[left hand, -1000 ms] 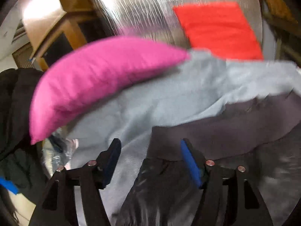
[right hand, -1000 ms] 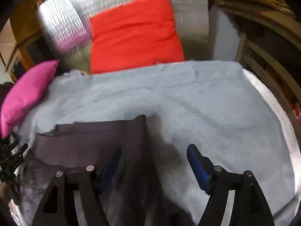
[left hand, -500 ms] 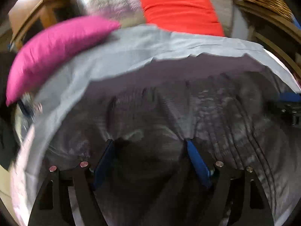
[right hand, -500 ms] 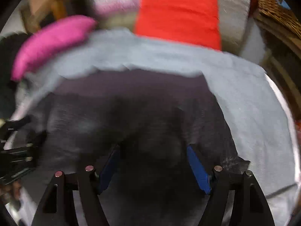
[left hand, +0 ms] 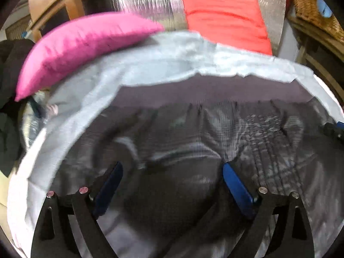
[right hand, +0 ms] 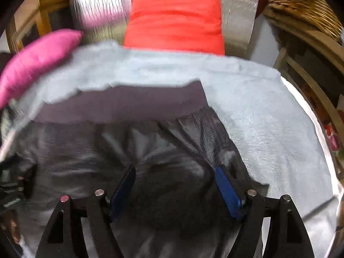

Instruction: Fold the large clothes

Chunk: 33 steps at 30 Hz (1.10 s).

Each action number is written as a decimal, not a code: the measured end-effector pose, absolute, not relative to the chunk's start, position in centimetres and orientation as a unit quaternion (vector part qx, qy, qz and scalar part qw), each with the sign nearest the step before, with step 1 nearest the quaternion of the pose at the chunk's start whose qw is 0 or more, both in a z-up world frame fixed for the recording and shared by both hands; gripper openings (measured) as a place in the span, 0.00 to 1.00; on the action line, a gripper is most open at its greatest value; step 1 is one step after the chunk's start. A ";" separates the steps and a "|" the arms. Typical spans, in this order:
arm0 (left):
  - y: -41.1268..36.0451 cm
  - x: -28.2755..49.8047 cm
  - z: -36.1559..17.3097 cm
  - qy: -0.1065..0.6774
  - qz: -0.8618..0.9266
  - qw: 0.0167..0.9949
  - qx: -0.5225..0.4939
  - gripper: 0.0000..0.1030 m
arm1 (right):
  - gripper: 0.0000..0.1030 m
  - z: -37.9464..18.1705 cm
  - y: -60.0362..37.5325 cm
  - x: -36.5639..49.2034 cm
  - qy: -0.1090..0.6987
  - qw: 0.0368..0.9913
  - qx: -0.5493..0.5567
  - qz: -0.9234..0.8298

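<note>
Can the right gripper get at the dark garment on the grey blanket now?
Probably yes: the right gripper hangs right over the dark garment, jaws opening, dark cloth between the fingers, and nothing lies in the way.

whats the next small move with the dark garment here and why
Probably lift both grippers clear and reposition for the next fold. The left gripper, its jaws opening, and the right gripper stand wide over the dark garment, with cloth between the pads but not visibly pinched. The garment lies spread on the grey blanket, its waistband flat, so it looks released.
</note>
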<state>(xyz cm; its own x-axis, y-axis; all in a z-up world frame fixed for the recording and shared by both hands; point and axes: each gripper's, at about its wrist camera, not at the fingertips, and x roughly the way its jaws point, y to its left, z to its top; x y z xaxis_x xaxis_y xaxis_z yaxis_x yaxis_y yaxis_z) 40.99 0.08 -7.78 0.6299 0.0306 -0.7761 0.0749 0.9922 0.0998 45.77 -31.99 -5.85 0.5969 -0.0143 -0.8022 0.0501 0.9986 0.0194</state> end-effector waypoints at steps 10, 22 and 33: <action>3.6 35.8 -9.1 0.443 0.030 0.895 0.052 0.93 | 0.78 -5.2 -22.5 38.3 0.421 0.903 -0.040 0.078; 4.8 33.4 -8.4 0.431 0.037 0.901 0.042 0.96 | 0.83 -6.0 -26.4 38.1 0.426 0.905 -0.002 0.006; 7.0 31.6 -8.9 0.442 0.054 0.895 0.027 0.96 | 0.83 -7.6 -26.5 33.0 0.434 0.901 0.013 0.010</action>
<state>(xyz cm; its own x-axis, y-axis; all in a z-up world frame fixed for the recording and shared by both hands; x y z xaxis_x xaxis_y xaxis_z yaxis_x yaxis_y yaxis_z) 31.63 6.99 -8.91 0.6039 0.1202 -0.7880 -0.0719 0.9928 0.0963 33.00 -26.50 -7.62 0.6226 0.0294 -0.7820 -0.0076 0.9995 0.0315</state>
